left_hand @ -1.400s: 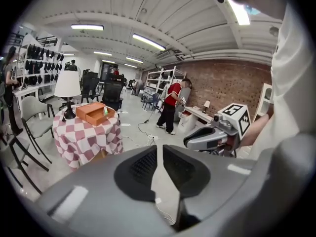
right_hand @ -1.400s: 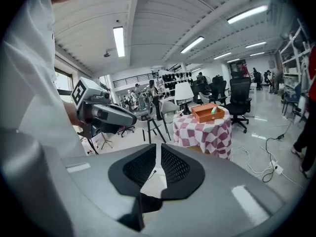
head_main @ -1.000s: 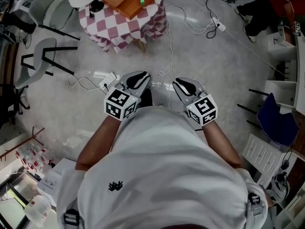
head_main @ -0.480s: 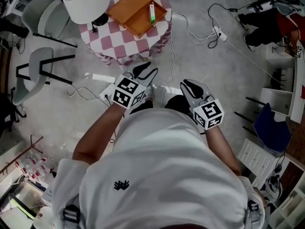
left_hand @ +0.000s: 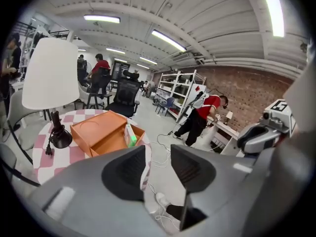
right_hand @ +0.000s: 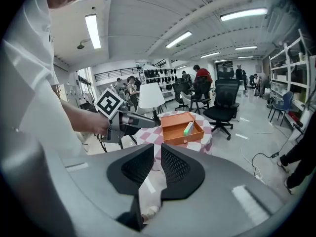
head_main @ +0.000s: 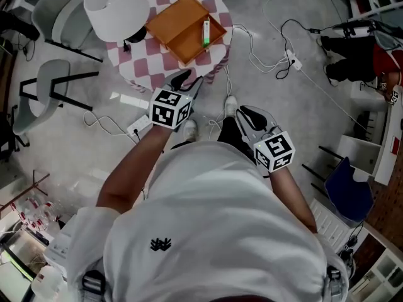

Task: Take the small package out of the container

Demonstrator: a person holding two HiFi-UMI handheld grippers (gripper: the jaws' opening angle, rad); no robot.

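The person's white shirt (head_main: pixel 214 231) fills the bottom of the head view, and both forearms reach forward from it. The right gripper (head_main: pixel 244 112) is held low, near the body, above the grey floor (head_main: pixel 296 106). In the right gripper view its jaws (right_hand: pixel 158 154) stand almost together, with only a thin slit between them, and they hold nothing. Two light shoes (head_main: pixel 230 106) show on the floor just beside it.

The left gripper (head_main: pixel 191 80) is held further forward and reaches the near edge of the round table (head_main: pixel 141 52). Its jaws are opening; in the left gripper view (left_hand: pixel 158 157) a clear gap is between them, and only the floor and a shoe show through it. Nothing is held.

White cables (head_main: pixel 264 49) and a power strip (head_main: pixel 140 128) lie on the floor around the table. The table has a red and white checkered cloth. On it is the open orange container (head_main: pixel 179 21) (left_hand: pixel 96 127) (right_hand: pixel 183 137). The small package (head_main: pixel 206 32) (left_hand: pixel 130 135) (right_hand: pixel 188 129), white and green, is inside the container, at the wall on the person's right side, well apart from both grippers. A lamp with a white shade (head_main: pixel 116 8) (left_hand: pixel 52 73) stands on the table just beside the container, on its left.

Grey chairs (head_main: pixel 53 87) stand to the left of the table. Further in the room, a person in a red shirt (left_hand: pixel 207 112) bends over near a brick wall.
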